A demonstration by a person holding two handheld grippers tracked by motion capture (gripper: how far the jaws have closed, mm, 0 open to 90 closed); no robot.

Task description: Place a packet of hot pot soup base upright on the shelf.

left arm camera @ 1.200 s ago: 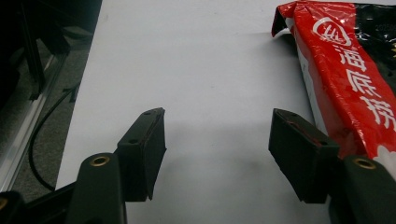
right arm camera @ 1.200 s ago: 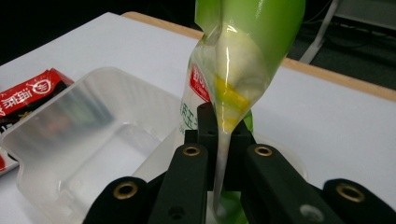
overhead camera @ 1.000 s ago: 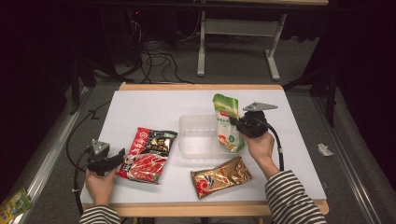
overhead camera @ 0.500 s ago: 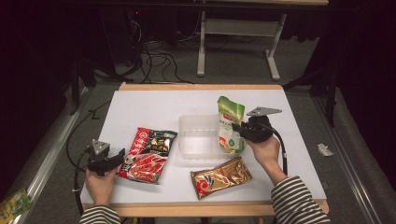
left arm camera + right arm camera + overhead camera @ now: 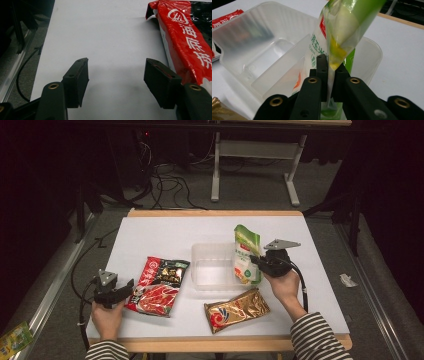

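The right gripper [image 5: 256, 261] is pinching the green bag [image 5: 247, 255] by its edge, and its jaws have just been squeezing tighter on it. Since a second ago the bag has been moving left, and now it is hanging upright over the right end of the clear tub [image 5: 212, 266]. It looks like the bag is about to go into the tub. The left gripper [image 5: 115, 82] is staying by the red bag [image 5: 161, 284], with its jaws wide apart and nothing between them.

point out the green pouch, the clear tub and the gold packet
green pouch [image 5: 246, 251], high view, its printed front
clear tub [image 5: 212, 282], high view, its near rim
gold packet [image 5: 236, 309], high view, its middle
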